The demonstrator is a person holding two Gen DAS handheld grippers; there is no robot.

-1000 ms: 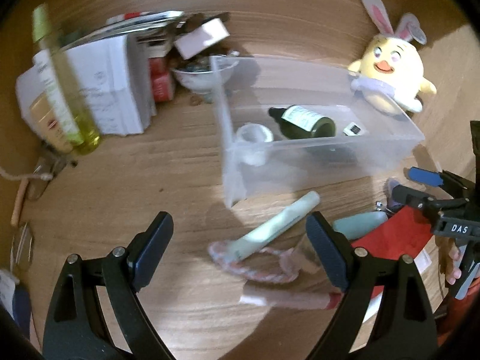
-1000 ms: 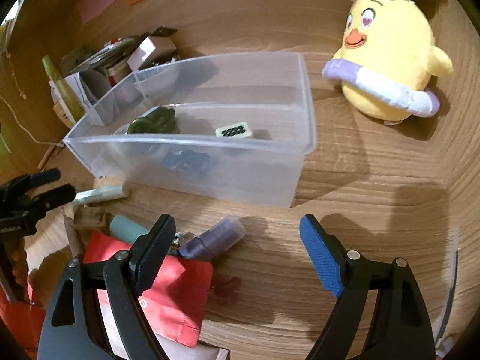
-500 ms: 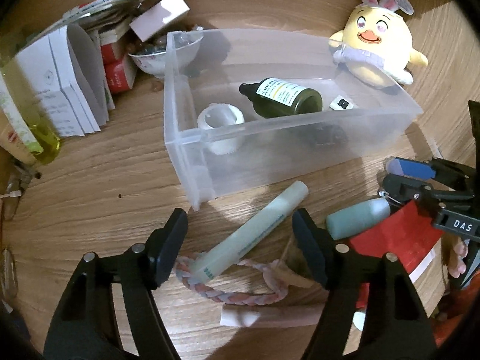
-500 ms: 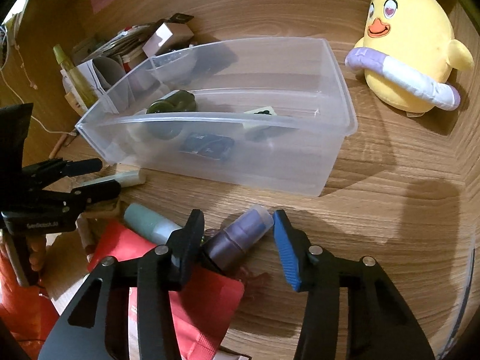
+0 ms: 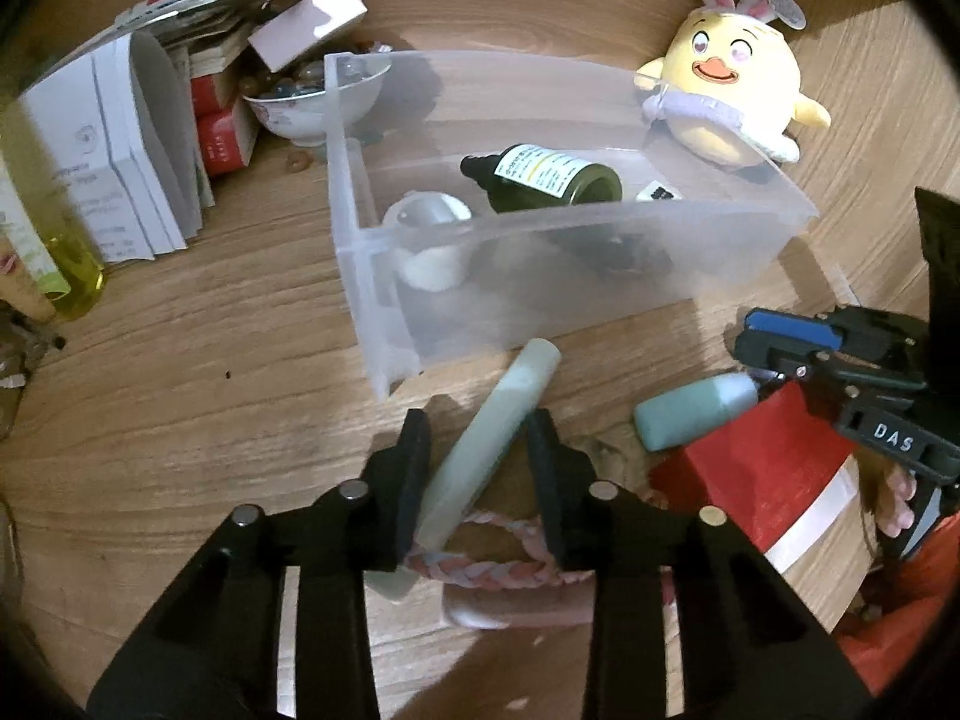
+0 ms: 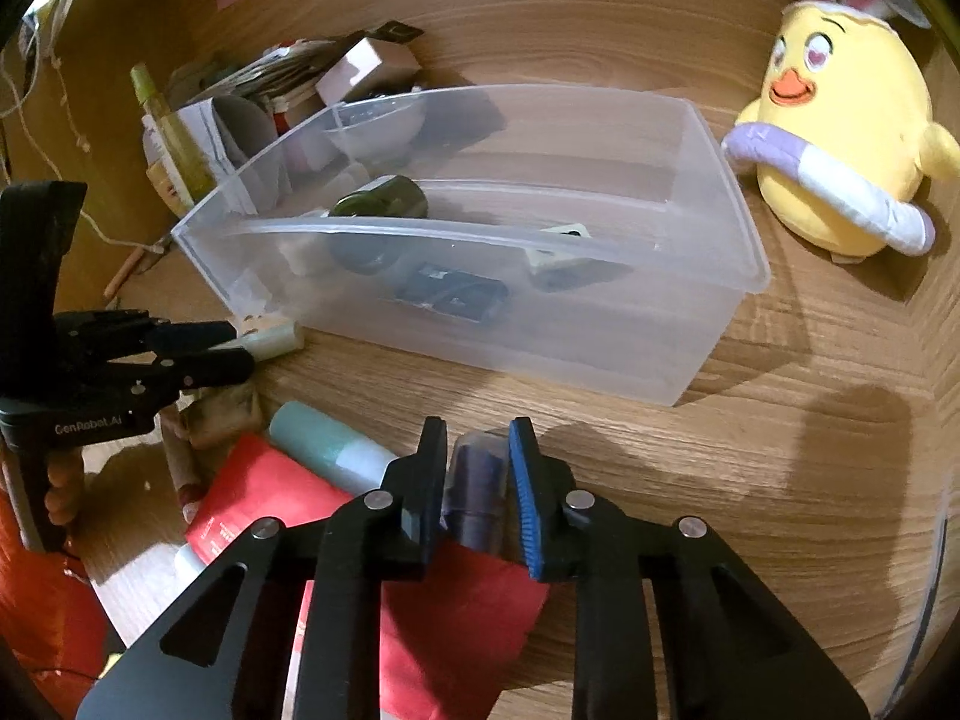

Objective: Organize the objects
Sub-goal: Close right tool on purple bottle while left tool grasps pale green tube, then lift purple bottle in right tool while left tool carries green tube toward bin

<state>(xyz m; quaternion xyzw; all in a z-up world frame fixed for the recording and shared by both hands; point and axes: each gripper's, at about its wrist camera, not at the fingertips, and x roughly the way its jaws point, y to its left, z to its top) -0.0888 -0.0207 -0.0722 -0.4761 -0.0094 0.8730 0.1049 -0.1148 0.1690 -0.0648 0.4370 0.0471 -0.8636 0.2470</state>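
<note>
**Ana:** Both sets of jaws have narrowed since the earlier frames, each around its own item. Left wrist view first: the left gripper has closed in on the pale green tube, which runs diagonally from the lower centre of the frame up and right toward the clear bin. The tube's long axis crosses the fingers at a slant, so it sits skewed between them, its lower end resting over the braided pink rope.

**Ben:** And the grip itself?

**Ana:** Clenched against the tube's sides, as far as one can judge. Its upper end nearly touches the bin's near wall.

**Ben:** Right wrist view?

**Ana:** The right gripper is clamped on the purple bottle at lower centre, the bottle's axis running roughly along the fingers, its clear cap pointing toward the bin. It lies partly over the red pouch.

**Ben:** Which is nearer the bin?

**Ana:** The left, probably; the bin lies directly up-frame of both.
</note>
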